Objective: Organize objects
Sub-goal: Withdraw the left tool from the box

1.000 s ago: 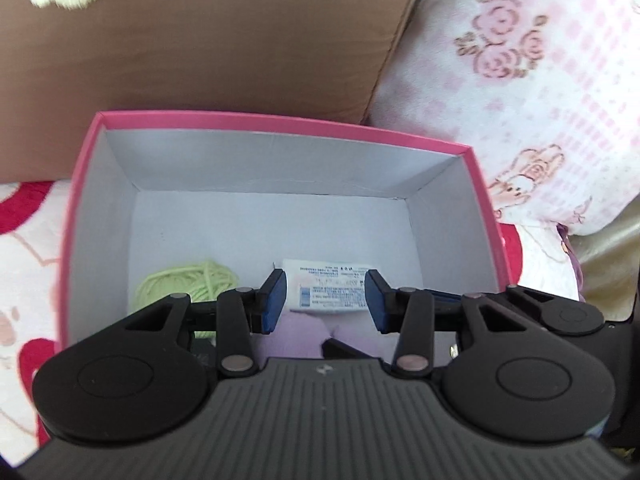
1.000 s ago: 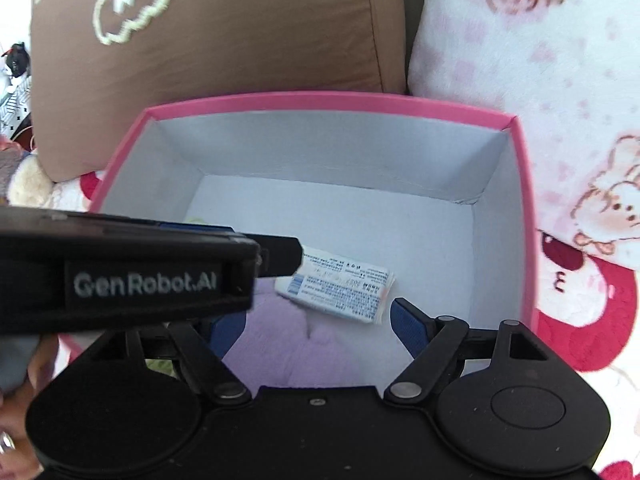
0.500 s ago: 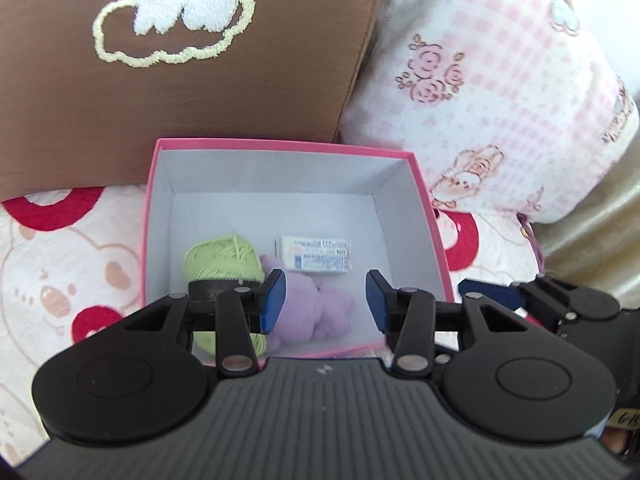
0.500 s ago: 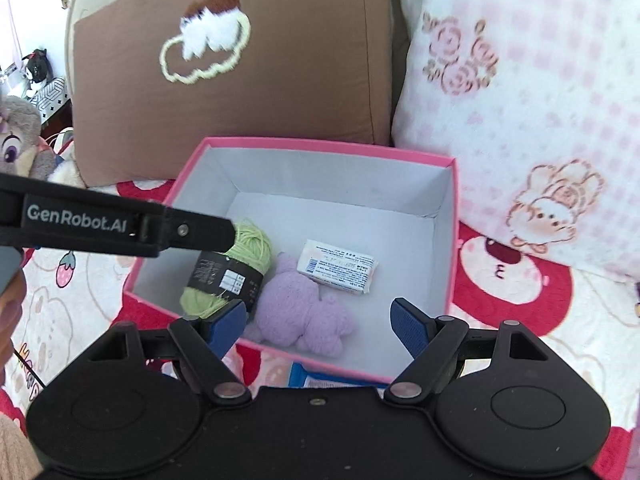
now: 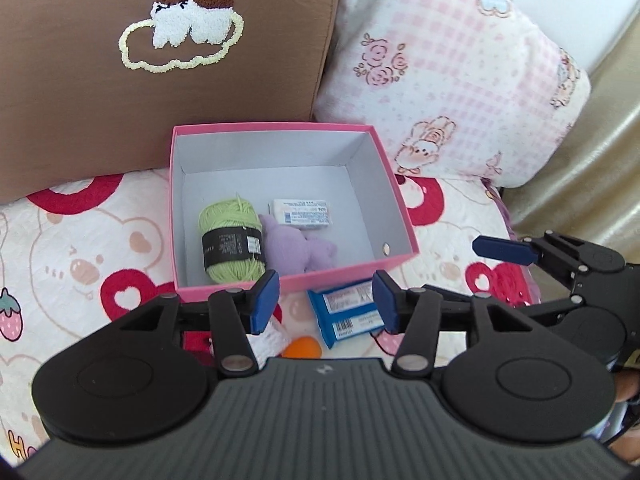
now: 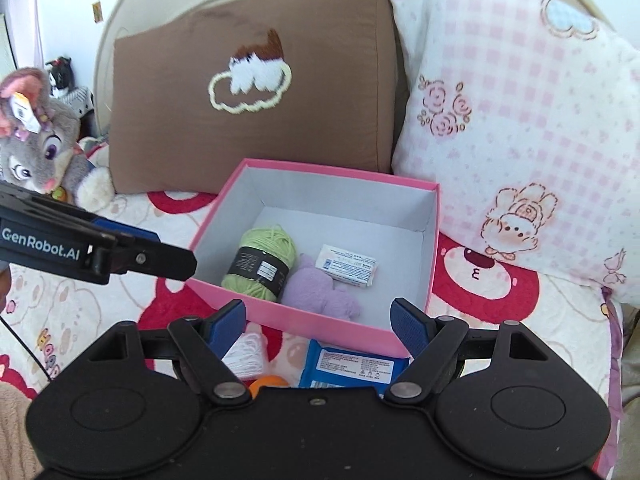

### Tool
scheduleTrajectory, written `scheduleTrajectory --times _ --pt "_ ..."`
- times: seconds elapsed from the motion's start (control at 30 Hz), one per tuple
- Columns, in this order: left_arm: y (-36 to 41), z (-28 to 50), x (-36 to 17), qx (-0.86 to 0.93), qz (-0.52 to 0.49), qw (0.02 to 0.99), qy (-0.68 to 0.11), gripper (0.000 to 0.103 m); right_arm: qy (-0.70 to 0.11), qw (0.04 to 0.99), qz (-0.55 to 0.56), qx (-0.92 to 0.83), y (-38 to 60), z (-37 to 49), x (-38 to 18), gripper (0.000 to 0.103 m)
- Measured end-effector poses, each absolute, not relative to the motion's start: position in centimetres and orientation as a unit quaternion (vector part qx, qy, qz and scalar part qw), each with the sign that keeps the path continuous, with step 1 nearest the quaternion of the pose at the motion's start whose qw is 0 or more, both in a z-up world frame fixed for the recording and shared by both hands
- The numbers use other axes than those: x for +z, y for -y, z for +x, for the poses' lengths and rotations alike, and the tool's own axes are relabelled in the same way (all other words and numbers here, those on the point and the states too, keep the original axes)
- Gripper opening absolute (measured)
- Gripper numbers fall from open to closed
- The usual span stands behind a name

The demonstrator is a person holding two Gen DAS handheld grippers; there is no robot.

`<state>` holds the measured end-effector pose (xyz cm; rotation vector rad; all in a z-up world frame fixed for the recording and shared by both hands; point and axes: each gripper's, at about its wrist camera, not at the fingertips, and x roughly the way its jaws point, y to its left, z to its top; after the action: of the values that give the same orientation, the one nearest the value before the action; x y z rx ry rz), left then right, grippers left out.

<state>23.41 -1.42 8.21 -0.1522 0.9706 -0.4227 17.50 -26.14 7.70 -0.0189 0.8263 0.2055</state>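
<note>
**Both grippers held above a pink box on a patterned bed**

A white bedspread printed with red rings and pink bears covers the whole lower scene. Against the back lean a large brown cushion with an embroidered cloud motif on the left and a white pillow with pink checks and roses on the right. A grey plush rabbit with pink ears sits at the far left in the right wrist view.

An open square cardboard box, pink outside and pale grey inside, rests on the bedspread in front of the cushions. In its near left part lies a ball of light green yarn with a black paper band. Touching it on the right is a soft lilac plush piece, and a small white printed packet lies just behind the plush, partly on it.

Outside the box, just beside its near wall, lie a blue wrapped packet with white labels, a white knitted bundle and a small orange ball, the last mostly hidden by the tool bodies.

The left gripper is empty; its blue pads have just been spreading apart. The right gripper stands wide apart, also holding nothing.
</note>
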Motion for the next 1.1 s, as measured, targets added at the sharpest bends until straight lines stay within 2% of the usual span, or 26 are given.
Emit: scheduleTrajectory --times 0.6,1.1 --pt "-0.5 18.0 7.9 -0.232 -0.079 0.854 -0.458 0.055 -0.361 0.924 -0.027 0.124 23.8 10.3 8.3 0.083" --pt "-0.1 15.3 4.2 -0.237 -0.076 0.849 -0.465 0.055 -0.380 0.913 -0.047 0.137 22.1 7.8 3.4 0.083"
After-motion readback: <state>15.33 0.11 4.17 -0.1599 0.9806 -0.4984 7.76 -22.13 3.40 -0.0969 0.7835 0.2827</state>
